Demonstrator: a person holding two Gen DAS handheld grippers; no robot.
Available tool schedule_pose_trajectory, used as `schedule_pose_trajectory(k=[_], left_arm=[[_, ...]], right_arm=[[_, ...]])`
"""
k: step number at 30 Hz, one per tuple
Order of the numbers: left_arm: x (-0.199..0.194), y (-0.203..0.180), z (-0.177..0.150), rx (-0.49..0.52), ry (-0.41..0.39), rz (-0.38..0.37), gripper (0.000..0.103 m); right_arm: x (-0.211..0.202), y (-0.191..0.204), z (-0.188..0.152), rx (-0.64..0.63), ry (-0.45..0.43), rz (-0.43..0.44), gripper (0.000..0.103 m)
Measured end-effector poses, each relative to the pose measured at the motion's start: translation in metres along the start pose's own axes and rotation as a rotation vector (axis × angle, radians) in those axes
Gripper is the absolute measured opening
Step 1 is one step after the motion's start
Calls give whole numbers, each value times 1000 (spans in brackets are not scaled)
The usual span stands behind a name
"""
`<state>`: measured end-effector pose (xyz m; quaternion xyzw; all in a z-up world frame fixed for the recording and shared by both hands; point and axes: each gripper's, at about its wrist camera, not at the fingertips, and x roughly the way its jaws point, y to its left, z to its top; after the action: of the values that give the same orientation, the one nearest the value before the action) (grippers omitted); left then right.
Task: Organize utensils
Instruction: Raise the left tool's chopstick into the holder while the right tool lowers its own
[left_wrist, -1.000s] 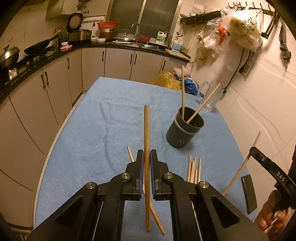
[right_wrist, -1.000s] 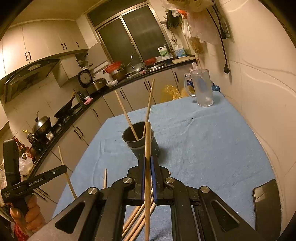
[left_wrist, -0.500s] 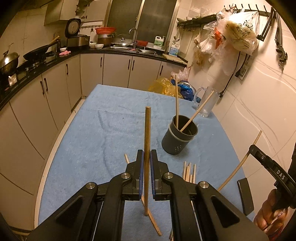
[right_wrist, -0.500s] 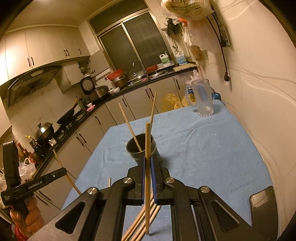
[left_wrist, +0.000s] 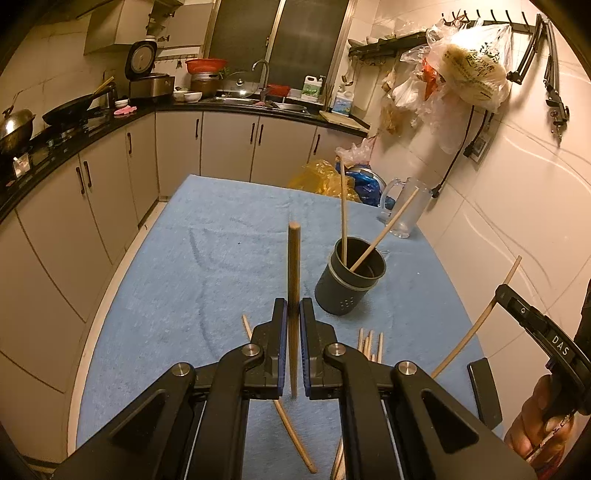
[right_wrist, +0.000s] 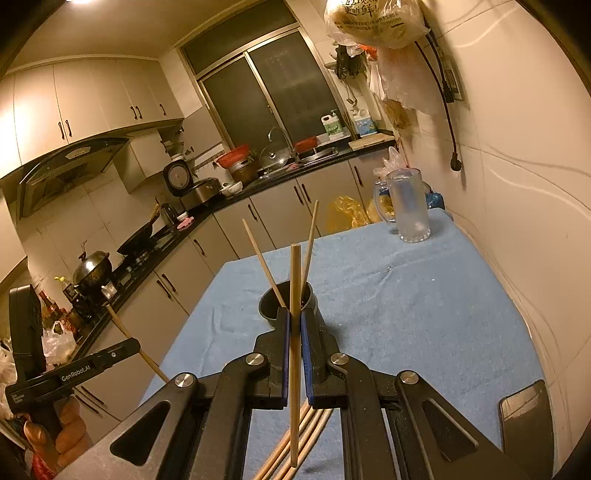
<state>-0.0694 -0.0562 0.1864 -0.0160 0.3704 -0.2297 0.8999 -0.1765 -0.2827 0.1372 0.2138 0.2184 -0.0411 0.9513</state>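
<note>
Blue towelling covers the table (left_wrist: 221, 258) in a dim home kitchen where a person sorts chopsticks with a handheld gripper in each hand. At the left, the left gripper (left_wrist: 293, 317) has its jaws clenched on a single wooden chopstick (left_wrist: 294, 266), held upright with its long axis running straight ahead of the jaws and its lower tip hanging clear above the cloth. One loose chopstick (left_wrist: 288, 424) lies slanted on the table beneath that gripper, and a small bundle of spare chopsticks (left_wrist: 369, 343) lies just to its right. Further right and beyond the jaws stands the dark utensil cup (left_wrist: 349, 282), open end up, with two chopsticks already leaning inside it. At the far right, the right gripper (right_wrist: 294, 325) is likewise clamped on its own chopstick (right_wrist: 294, 295), also near vertical; seen from its wrist camera, the cup (right_wrist: 286, 299) sits directly in front of the jaws and just behind the held stick, so this hand appears the nearer of the two. For the left hand, the cup lies ahead and off to the right, meaning a sideways carry would be needed before lowering. Either stick looks aligned for a tip-first drop into the cup. A clear glass jug (left_wrist: 404, 210) stands well behind the cup near the wall, and a dark phone (right_wrist: 524, 421) rests at the table's right edge.
</note>
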Motion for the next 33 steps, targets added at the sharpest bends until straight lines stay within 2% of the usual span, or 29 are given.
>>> schedule_pose_trajectory(k=[18,33], left_arm=[[-4,-20,17,45,-14,-10,6],[-14,-46,56,89,-66,-30,6]], right_arm=[[-6,1,17,9,-34,20,7],[7,8,60,8,-88,16,7]])
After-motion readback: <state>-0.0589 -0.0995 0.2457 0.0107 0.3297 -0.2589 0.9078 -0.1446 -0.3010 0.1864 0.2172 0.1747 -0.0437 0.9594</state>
